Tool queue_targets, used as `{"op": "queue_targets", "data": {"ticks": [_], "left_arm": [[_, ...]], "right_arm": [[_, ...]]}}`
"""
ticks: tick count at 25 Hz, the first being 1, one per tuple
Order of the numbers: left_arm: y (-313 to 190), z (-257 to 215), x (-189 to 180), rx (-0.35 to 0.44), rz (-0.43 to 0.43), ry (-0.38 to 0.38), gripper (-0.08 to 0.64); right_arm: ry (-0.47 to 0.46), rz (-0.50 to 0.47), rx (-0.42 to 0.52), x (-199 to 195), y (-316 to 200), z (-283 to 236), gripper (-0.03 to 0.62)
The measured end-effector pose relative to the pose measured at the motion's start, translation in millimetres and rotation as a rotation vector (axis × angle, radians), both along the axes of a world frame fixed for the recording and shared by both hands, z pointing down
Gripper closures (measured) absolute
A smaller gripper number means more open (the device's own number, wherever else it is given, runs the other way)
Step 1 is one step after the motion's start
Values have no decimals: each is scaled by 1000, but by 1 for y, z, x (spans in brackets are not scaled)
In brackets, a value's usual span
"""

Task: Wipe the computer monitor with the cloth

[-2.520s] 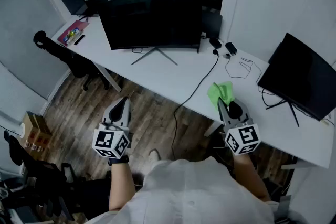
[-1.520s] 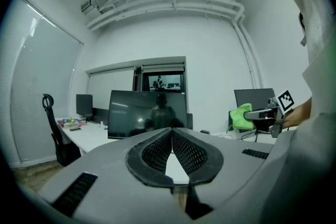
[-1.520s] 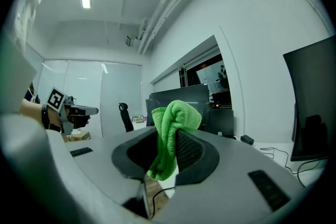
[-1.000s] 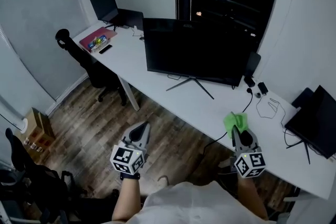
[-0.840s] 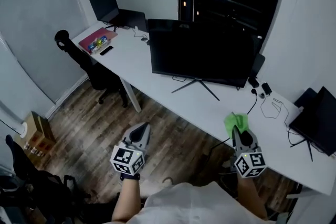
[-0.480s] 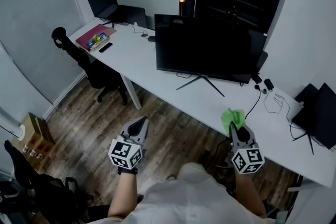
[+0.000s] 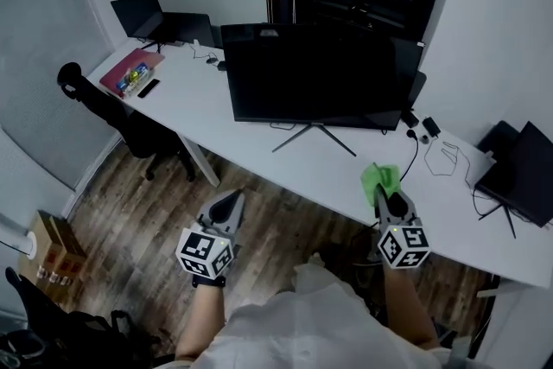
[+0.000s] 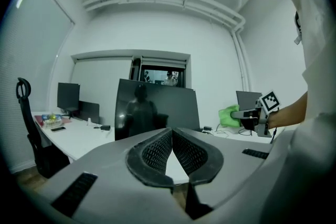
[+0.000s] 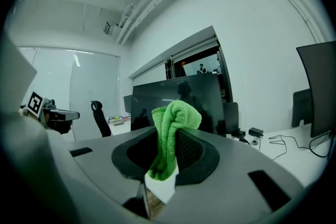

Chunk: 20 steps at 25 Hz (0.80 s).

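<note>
Green cloth (image 7: pixel 378 179) tight in right gripper (image 7: pixel 384 194) jaws; left gripper (image 7: pixel 232 200) jaws together; monitor (image 7: pixel 311 73) ahead

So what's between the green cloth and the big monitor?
Mostly bare white desk, seen in the head view: the monitor stand reaches into it, and a black cable runs beside the cloth in the right gripper.

No words or numbers are legible — only square markers (image 7: pixel 205 251) on left claw (image 7: pixel 235 197) and right claw (image 7: pixel 384 192).
</note>
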<state>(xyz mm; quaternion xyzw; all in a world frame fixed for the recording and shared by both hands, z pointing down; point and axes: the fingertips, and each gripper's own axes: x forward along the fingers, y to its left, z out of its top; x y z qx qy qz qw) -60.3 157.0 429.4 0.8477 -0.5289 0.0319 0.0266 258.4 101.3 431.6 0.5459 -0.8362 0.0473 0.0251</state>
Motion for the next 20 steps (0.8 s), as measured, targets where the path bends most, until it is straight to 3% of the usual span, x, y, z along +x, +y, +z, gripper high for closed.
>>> {"op": "queue_targets", "data": {"ticks": [5,10,16,20], "left_arm": [[-71,-6,25,16,53,6,543],[-153,5,59,-1,112,-4,543],[-222,21,103,-40,163,-6,543],[-247,33,112,-77,194,-27,543]], "right_arm": [[41,48,-16,26,-51,5,522],[-5,158,-84,65,-110,31,522],[73,183,-160,93,-172,66,522],[120,206,-224,103,-200,87,522]]}}
